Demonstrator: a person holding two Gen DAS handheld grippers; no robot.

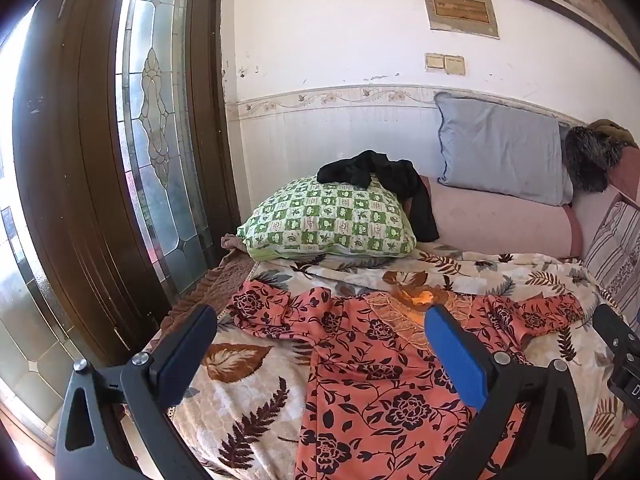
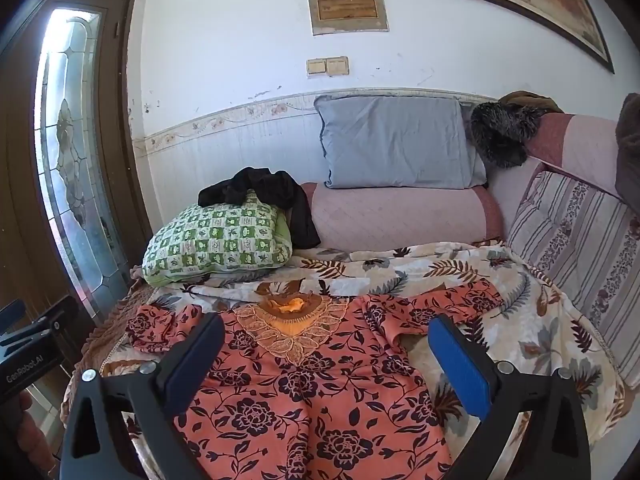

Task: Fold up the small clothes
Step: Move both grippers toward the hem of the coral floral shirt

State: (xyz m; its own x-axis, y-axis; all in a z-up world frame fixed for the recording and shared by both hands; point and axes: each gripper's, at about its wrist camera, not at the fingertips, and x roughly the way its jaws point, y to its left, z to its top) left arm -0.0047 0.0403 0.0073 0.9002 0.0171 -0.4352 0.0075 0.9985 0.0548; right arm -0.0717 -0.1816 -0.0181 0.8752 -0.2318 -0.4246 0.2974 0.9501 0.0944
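Note:
A salmon-pink dress with dark flowers (image 1: 360,380) (image 2: 304,392) lies spread flat on the leaf-patterned bedspread (image 1: 244,392) (image 2: 520,320), its lace neckline (image 2: 292,328) toward the wall and both sleeves out to the sides. My left gripper (image 1: 320,336) hovers open above the dress's left half, nothing between its fingers. Over the middle and right half my right gripper (image 2: 326,344) also stands open and holds nothing. The right gripper's body shows at the right edge of the left wrist view (image 1: 620,352); the left one shows at the left edge of the right wrist view (image 2: 28,344).
A green checked pillow (image 1: 328,220) (image 2: 216,240) with a black garment (image 1: 380,176) (image 2: 264,192) draped on it sits behind the dress. A pink bolster (image 2: 400,216), a grey-blue pillow (image 2: 392,140) and a striped cushion (image 2: 580,248) line the wall. A brown door with leaded glass (image 1: 152,120) stands left.

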